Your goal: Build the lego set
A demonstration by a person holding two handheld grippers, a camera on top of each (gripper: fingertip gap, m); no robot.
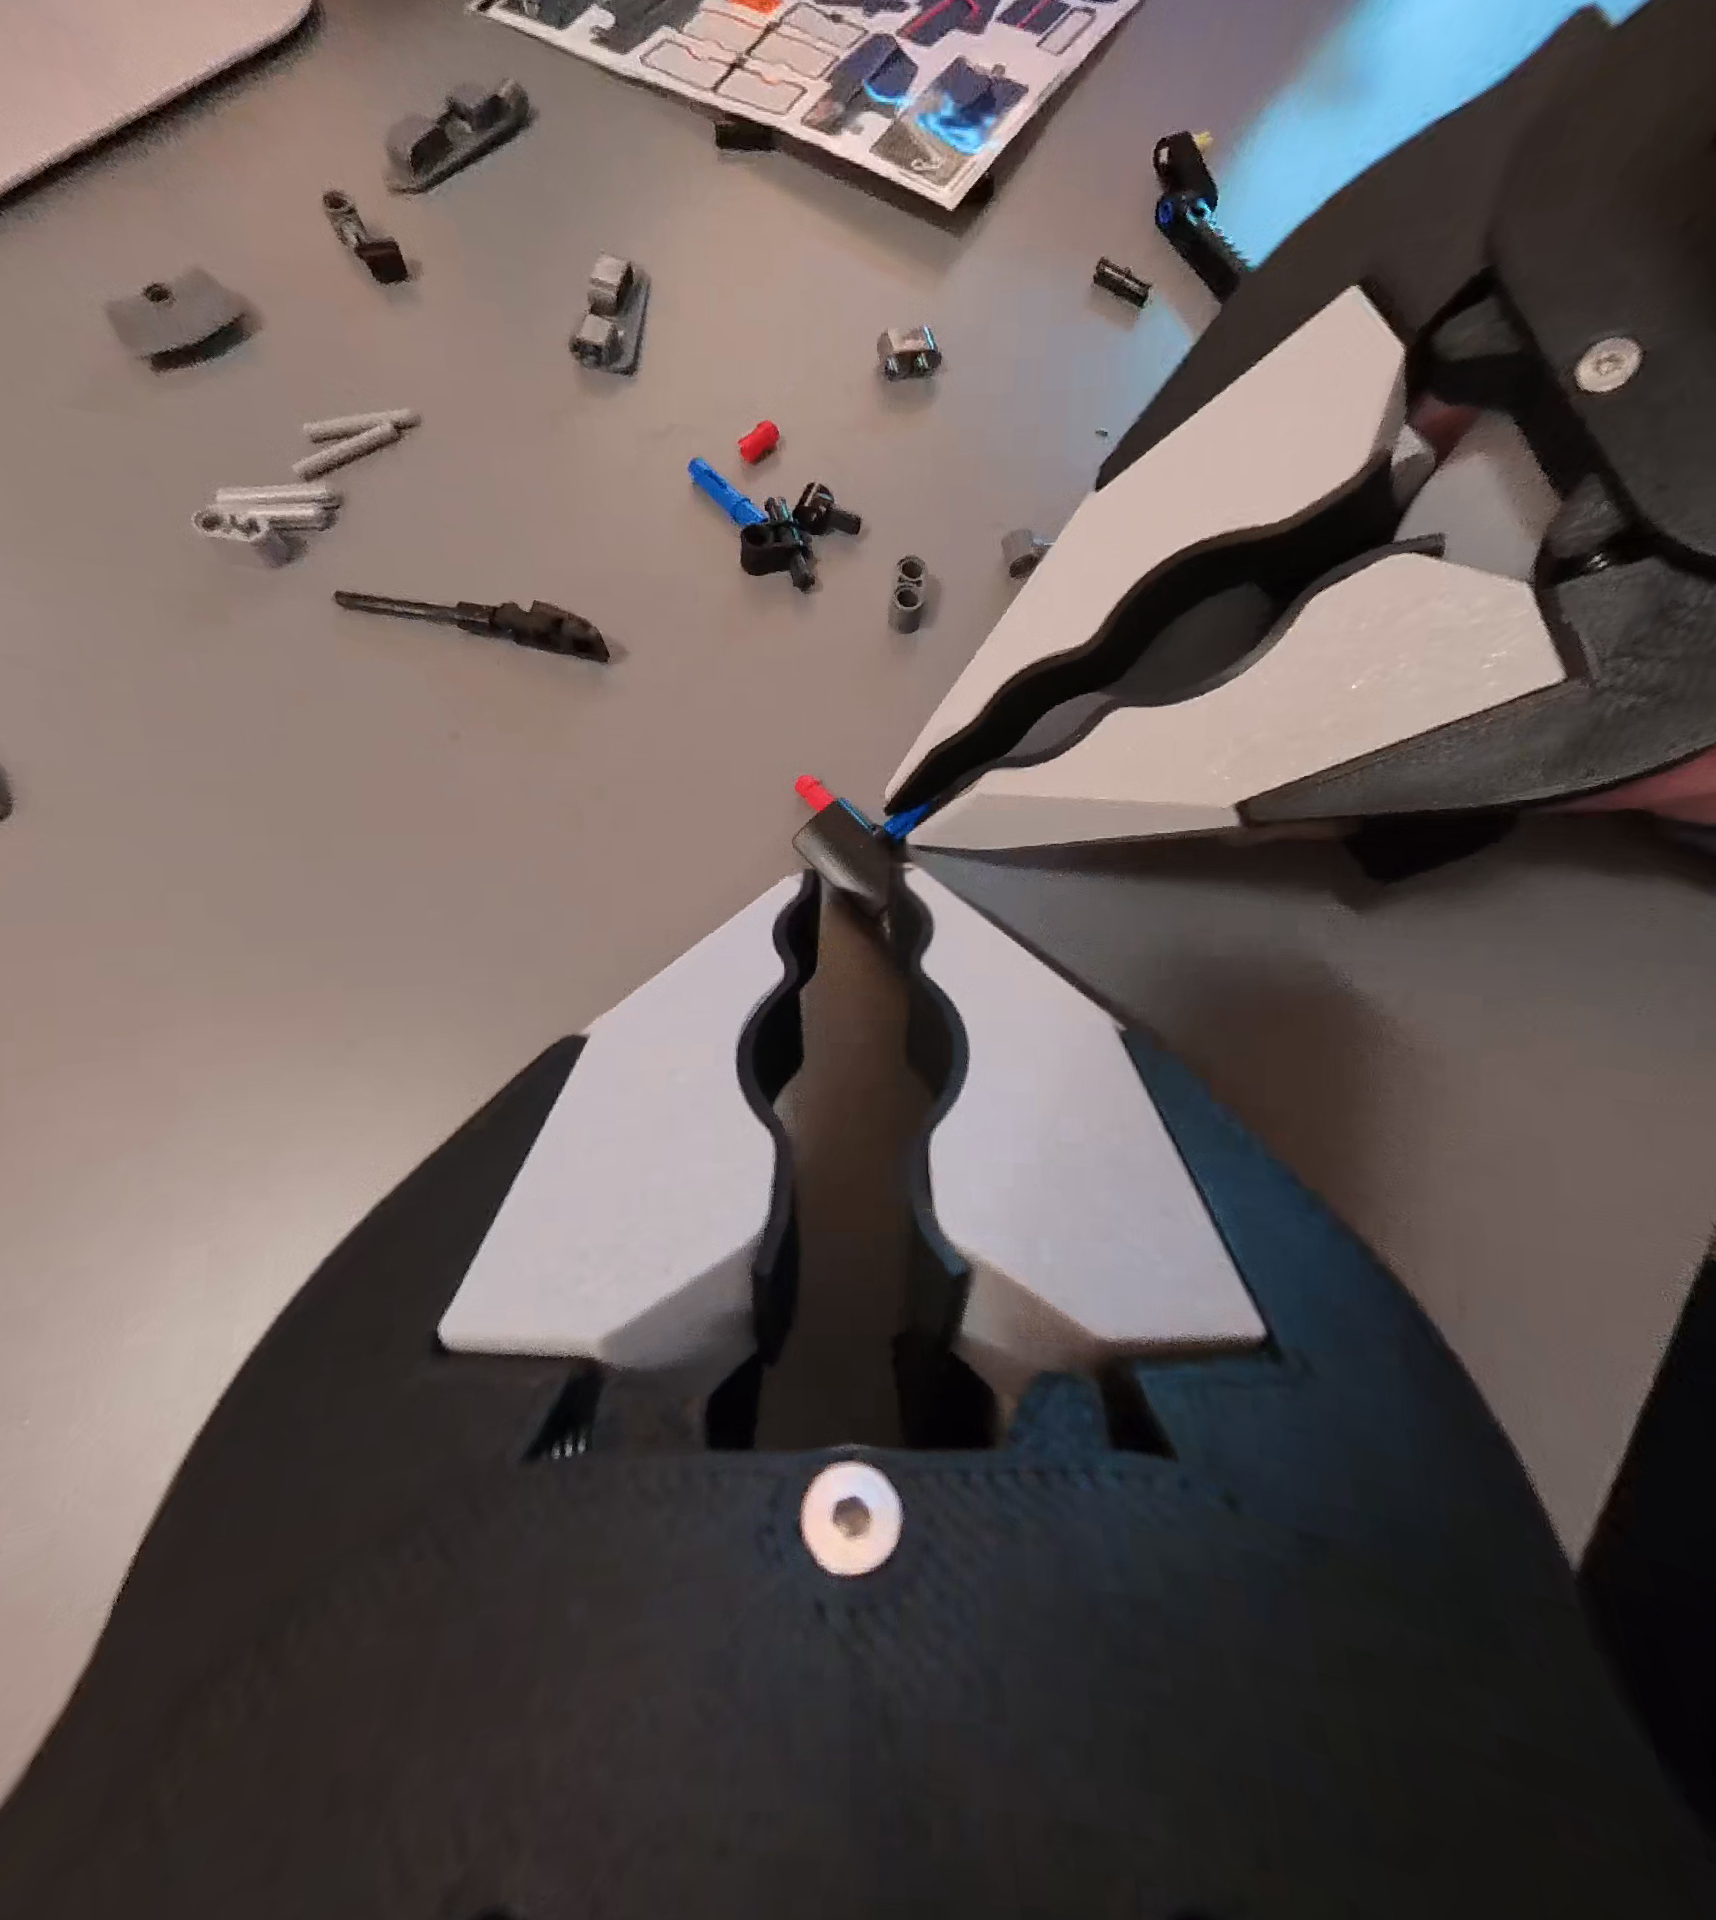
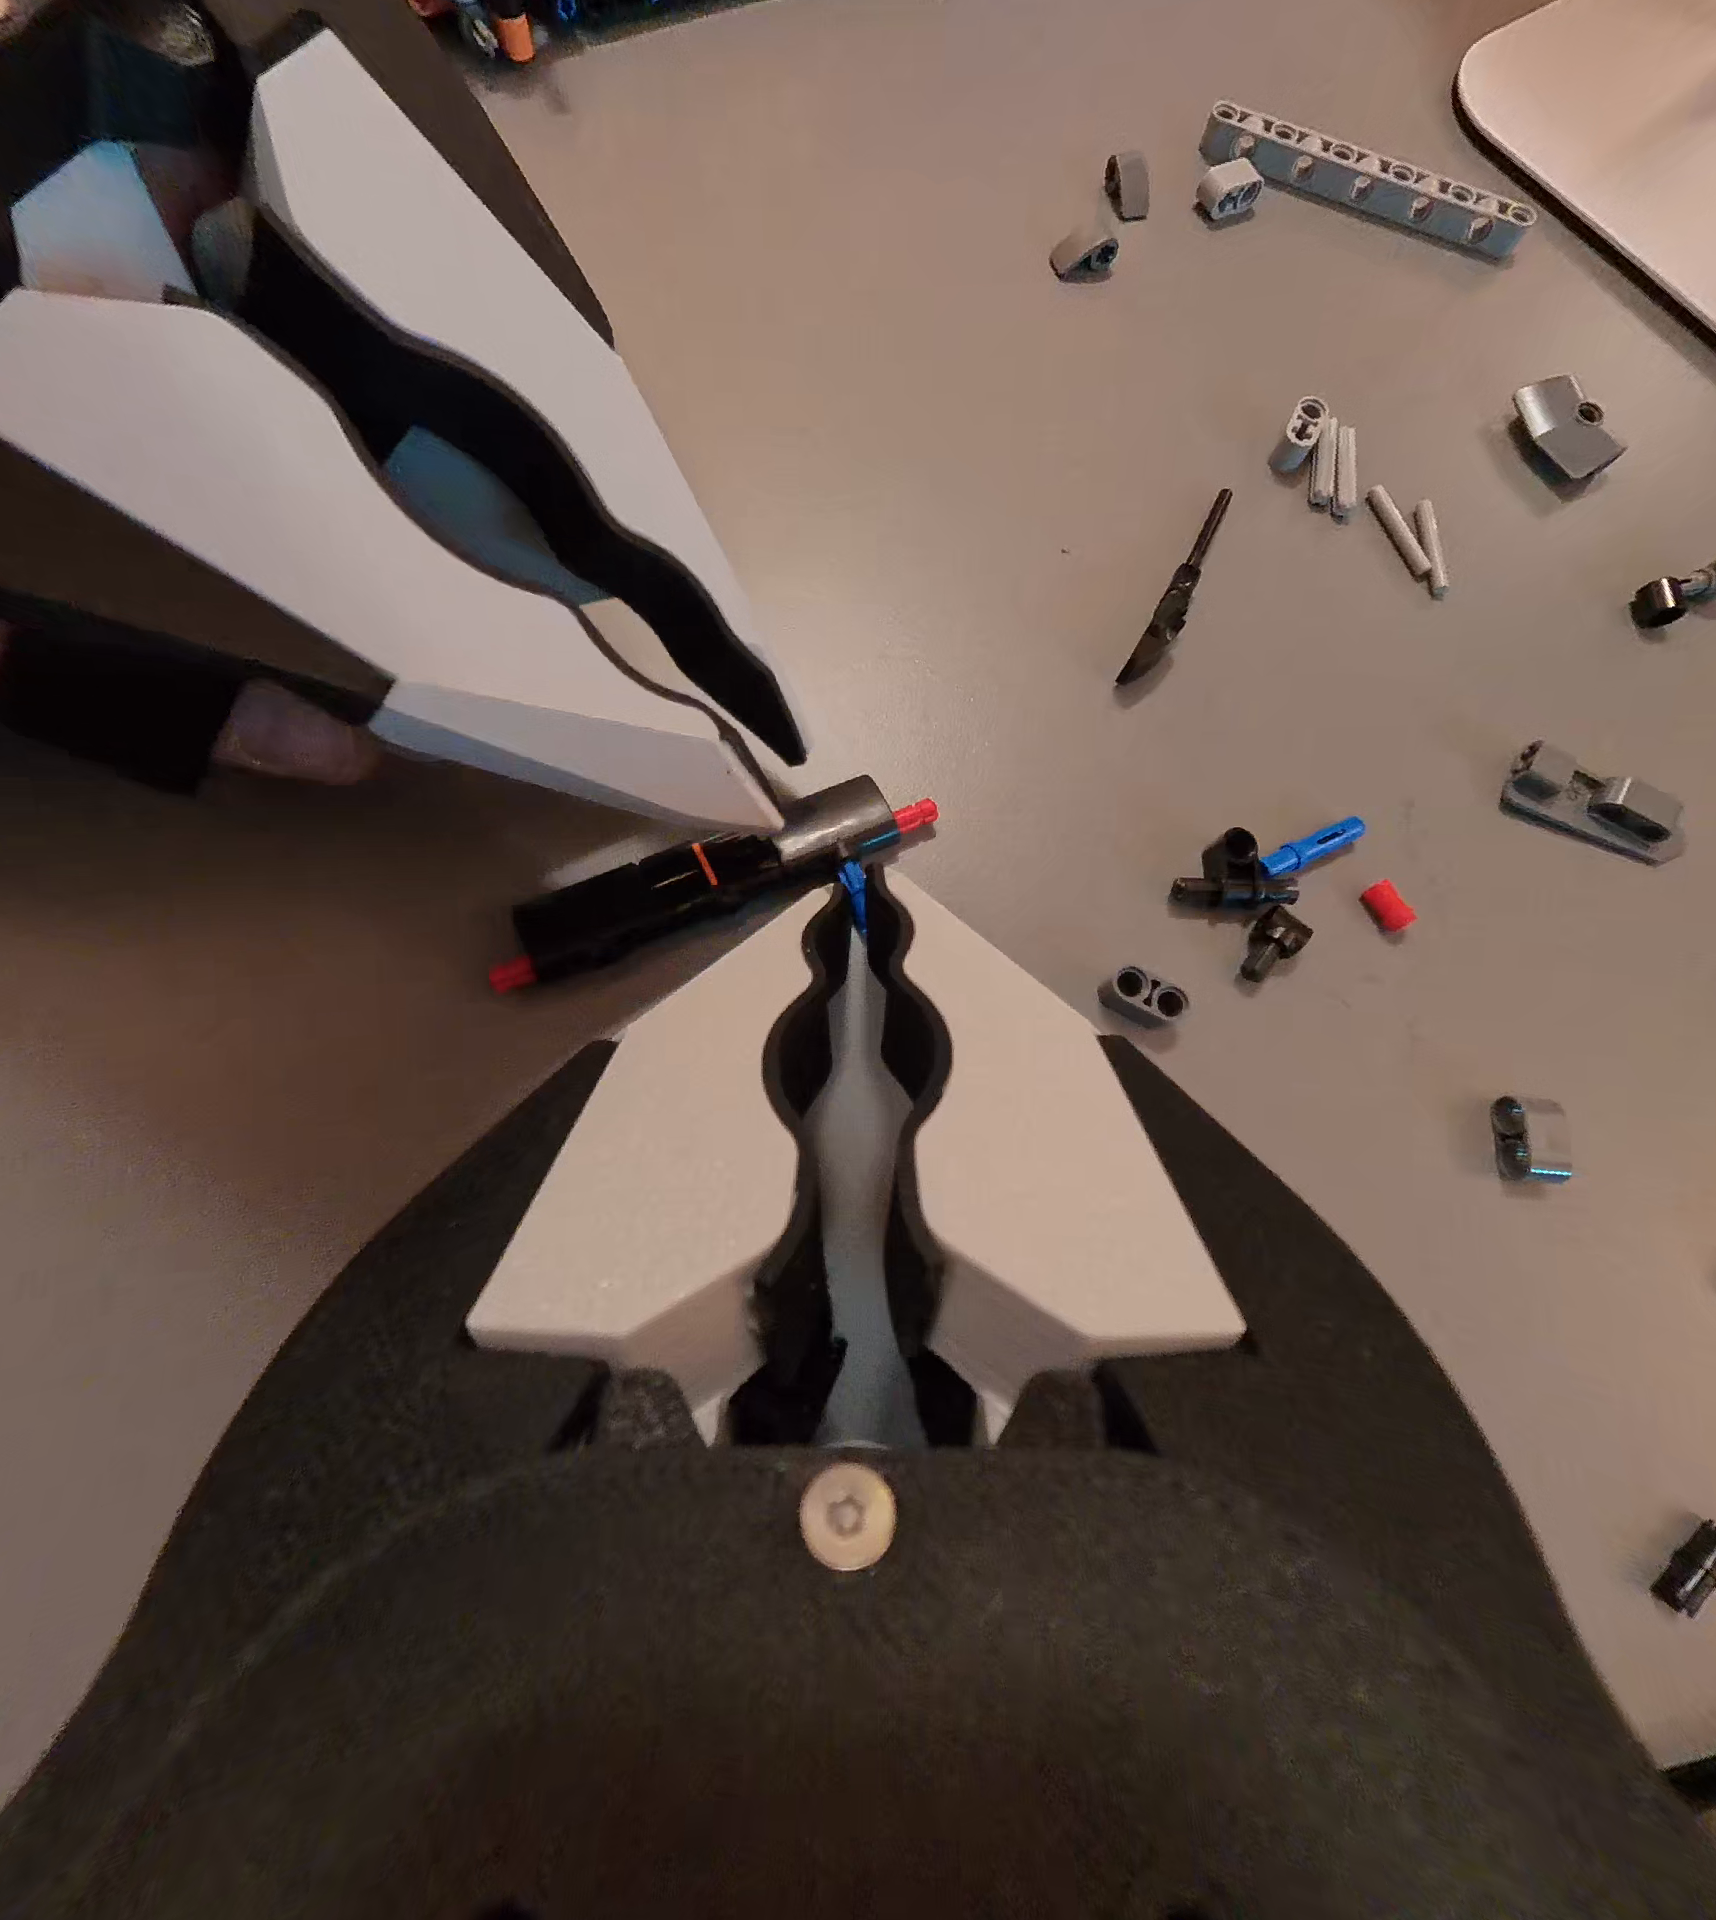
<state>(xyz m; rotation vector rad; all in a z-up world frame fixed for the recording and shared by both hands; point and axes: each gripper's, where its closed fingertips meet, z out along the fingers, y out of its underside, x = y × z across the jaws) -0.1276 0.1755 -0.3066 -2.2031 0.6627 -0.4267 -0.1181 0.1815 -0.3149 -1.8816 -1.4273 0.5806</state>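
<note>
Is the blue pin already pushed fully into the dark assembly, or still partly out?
Partly out. The blue pin shows between the right gripper tips, beside the dark assembly.

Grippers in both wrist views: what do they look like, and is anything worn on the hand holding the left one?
The left gripper and right gripper match: a black textured printed body with one silver screw at centre, and two pale grey wedge-shaped fingers tapering to points, with black wavy inner pads. No cables show. In the right wrist view, a black strap crosses the hand behind the left gripper.
</note>
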